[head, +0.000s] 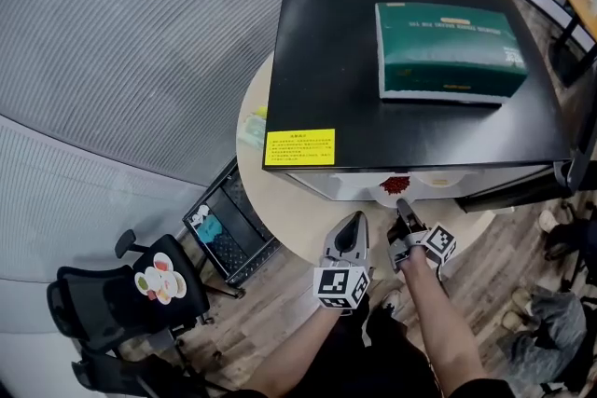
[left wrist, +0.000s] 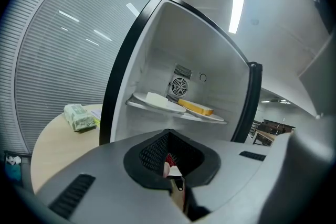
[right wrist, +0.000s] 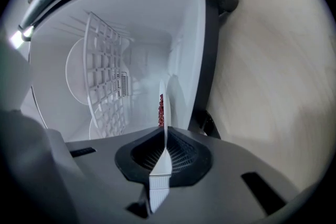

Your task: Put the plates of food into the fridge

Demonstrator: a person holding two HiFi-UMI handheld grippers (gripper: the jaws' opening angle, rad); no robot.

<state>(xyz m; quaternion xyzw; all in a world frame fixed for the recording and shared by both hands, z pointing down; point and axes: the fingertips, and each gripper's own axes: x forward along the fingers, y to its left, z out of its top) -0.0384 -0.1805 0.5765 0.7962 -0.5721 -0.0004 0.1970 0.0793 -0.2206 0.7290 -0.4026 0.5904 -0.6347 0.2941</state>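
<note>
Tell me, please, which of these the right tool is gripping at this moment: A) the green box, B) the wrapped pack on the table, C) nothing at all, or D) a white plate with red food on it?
D: in the right gripper view the right tool is shut on the rim of the white plate, seen edge-on with red food on it, at the open fridge.

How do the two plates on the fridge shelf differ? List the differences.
The left plate carries a white block; the right plate, a flatter yellow slab. The left plate looks nearer the camera than the right plate. Both are white and lie flat in the fridge.
</note>
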